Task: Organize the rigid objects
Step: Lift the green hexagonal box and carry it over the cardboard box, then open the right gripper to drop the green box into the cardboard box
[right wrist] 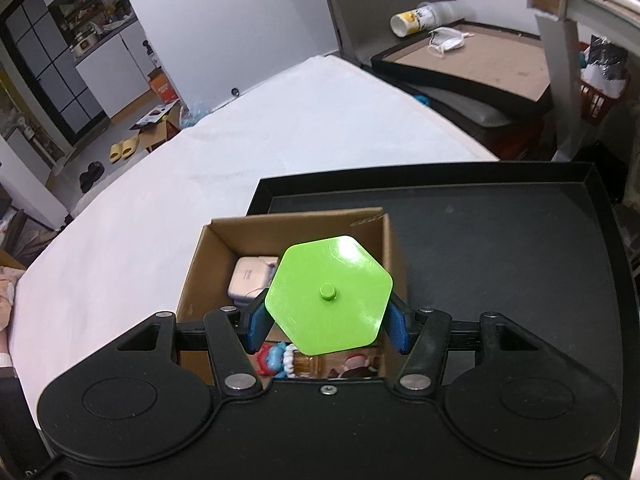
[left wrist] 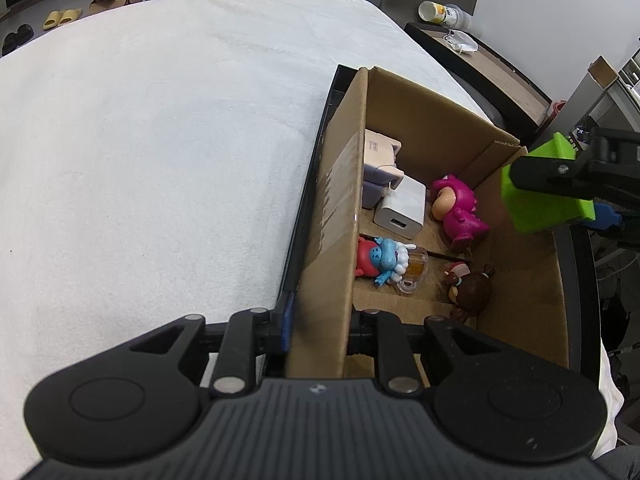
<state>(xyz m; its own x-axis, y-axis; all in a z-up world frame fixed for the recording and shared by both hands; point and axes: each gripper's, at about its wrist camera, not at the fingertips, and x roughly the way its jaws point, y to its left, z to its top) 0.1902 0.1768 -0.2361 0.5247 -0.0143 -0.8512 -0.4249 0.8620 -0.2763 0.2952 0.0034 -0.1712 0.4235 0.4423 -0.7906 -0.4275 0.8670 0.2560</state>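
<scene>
A cardboard box (left wrist: 424, 120) stands in a black tray (right wrist: 500, 240) on a white bed. Inside lie white chargers (left wrist: 400, 210), a pink figurine (left wrist: 460, 212), a blue and red figurine (left wrist: 380, 258), a small amber mug (left wrist: 414, 270) and a brown-haired doll (left wrist: 472, 288). My left gripper (left wrist: 320, 328) is shut on the box's near left wall (left wrist: 332, 220). My right gripper (right wrist: 327, 324) is shut on a green hexagonal block (right wrist: 328, 294) and holds it above the box (right wrist: 208, 264); the block also shows at the right of the left wrist view (left wrist: 536, 192).
The white bed cover (left wrist: 160, 140) stretches to the left. A second tray with a cup (right wrist: 416, 18) and a face mask (right wrist: 446, 40) sits beyond the bed. Slippers (right wrist: 124, 148) and a carton lie on the floor at the far left.
</scene>
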